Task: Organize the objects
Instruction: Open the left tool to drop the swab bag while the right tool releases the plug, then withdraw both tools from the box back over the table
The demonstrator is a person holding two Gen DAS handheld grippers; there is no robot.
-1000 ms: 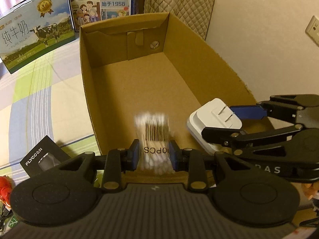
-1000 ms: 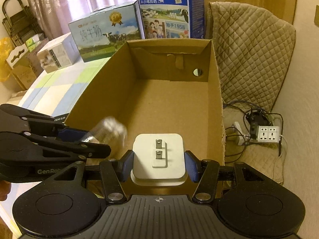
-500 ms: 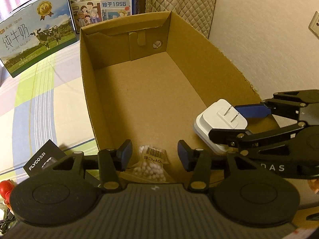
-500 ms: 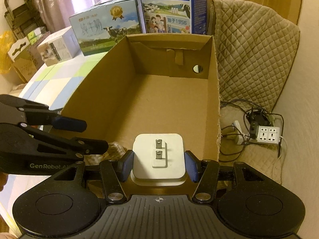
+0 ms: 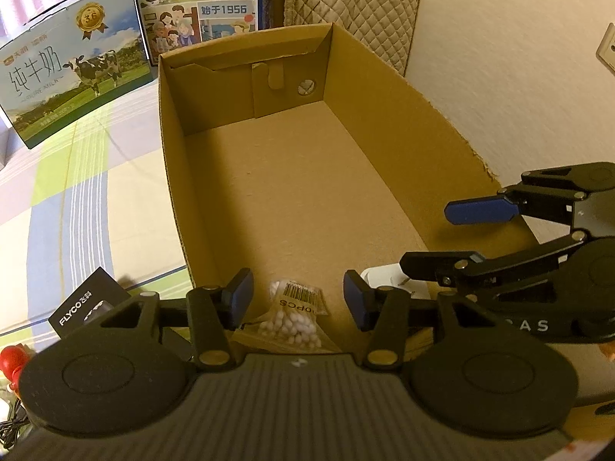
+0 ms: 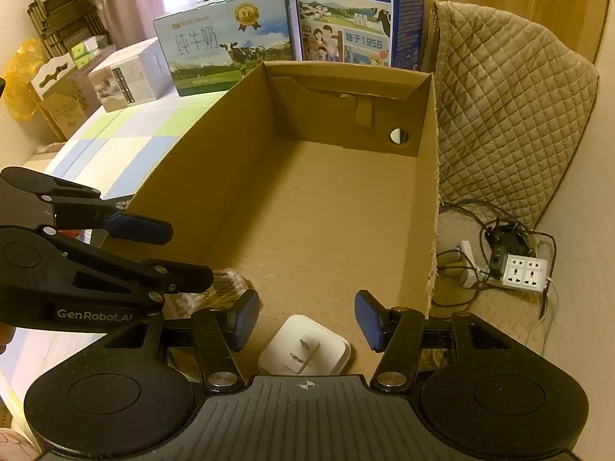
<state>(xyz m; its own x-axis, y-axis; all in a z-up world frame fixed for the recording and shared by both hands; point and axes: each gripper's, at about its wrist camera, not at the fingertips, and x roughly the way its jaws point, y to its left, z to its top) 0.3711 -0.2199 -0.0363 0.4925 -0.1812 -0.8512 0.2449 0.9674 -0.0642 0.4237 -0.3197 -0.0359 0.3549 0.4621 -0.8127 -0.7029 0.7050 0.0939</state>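
Cotton swabs (image 5: 294,317) in a clear bag lie on the floor of the cardboard box (image 5: 307,199), at its near end, in the left wrist view. The left gripper (image 5: 298,299) hangs just above the bag with its blue pads spread wide, and it holds nothing. To the right in the same view, the right gripper (image 5: 461,236) is seen from the side, also spread, and a white plug adapter (image 5: 384,274) shows partly under its lower finger. Left of the box, a black FLYCO box (image 5: 86,301) lies on the checked bedsheet (image 5: 57,192), and two milk cartons (image 5: 73,77) stand behind. In the right wrist view, the right gripper (image 6: 305,319) is released, and the plug adapter (image 6: 305,349) lies below it on the box (image 6: 319,211) floor, prongs up. The left gripper (image 6: 169,249) enters from the left, and the swab bag (image 6: 226,282) shows partly beneath it. Right of the box, a power strip (image 6: 524,272) with cables lies beside a quilted cover (image 6: 511,115).
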